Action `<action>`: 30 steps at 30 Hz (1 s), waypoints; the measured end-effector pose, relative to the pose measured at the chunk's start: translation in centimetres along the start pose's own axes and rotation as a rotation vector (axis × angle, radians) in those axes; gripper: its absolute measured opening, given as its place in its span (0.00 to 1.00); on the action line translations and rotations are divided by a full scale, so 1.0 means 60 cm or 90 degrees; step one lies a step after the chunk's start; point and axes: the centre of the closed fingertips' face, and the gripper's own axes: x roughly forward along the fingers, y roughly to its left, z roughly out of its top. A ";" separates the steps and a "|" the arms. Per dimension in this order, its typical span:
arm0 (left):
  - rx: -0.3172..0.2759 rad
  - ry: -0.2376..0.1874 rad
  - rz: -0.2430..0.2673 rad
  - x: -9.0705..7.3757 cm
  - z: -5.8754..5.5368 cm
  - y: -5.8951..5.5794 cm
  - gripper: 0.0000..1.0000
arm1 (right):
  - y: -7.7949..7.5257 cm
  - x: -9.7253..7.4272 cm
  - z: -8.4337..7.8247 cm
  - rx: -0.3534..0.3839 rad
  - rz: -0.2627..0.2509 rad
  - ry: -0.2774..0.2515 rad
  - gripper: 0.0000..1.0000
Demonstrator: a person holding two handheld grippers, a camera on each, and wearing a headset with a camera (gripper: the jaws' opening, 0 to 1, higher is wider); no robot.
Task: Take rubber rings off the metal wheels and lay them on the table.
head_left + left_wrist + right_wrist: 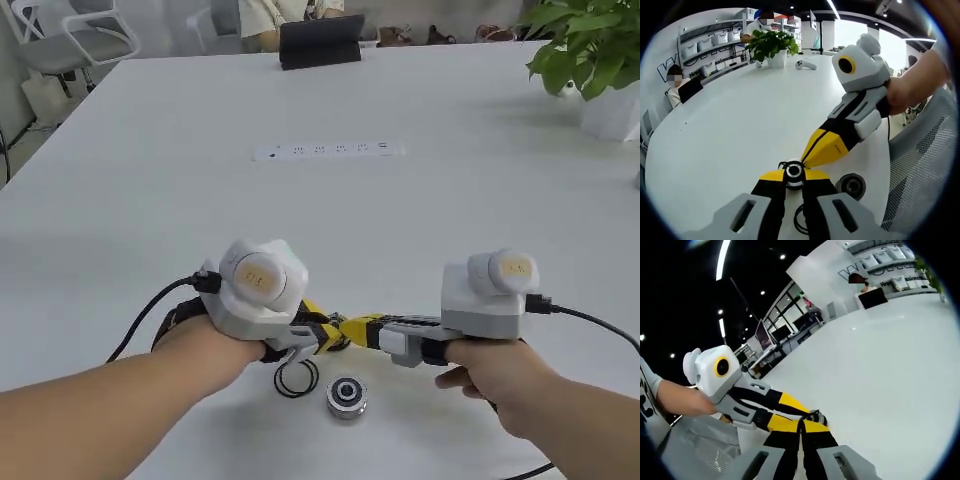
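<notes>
My left gripper (794, 176) is shut on a small metal wheel (794, 171) held just above the white table (400, 210). From the right, my right gripper (807, 160) reaches in with its yellow jaws together, pinching at the black rubber ring on the wheel's rim. In the right gripper view, that gripper (801, 424) meets the wheel (816, 417) tip to tip. In the head view both grippers join near the front edge, the left gripper (325, 336) and the right gripper (350, 328). Loose black rings (297, 378) lie beneath them, beside a second wheel (346, 393).
A white power strip (330, 150) lies mid-table. A potted plant (590, 50) stands at the far right corner and a dark tablet stand (320, 42) at the far edge, with a person behind it. An office chair (75, 35) is at the far left.
</notes>
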 end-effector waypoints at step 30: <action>0.010 0.002 -0.007 -0.005 -0.002 0.001 0.11 | -0.005 -0.002 0.008 -0.002 -0.006 -0.006 0.00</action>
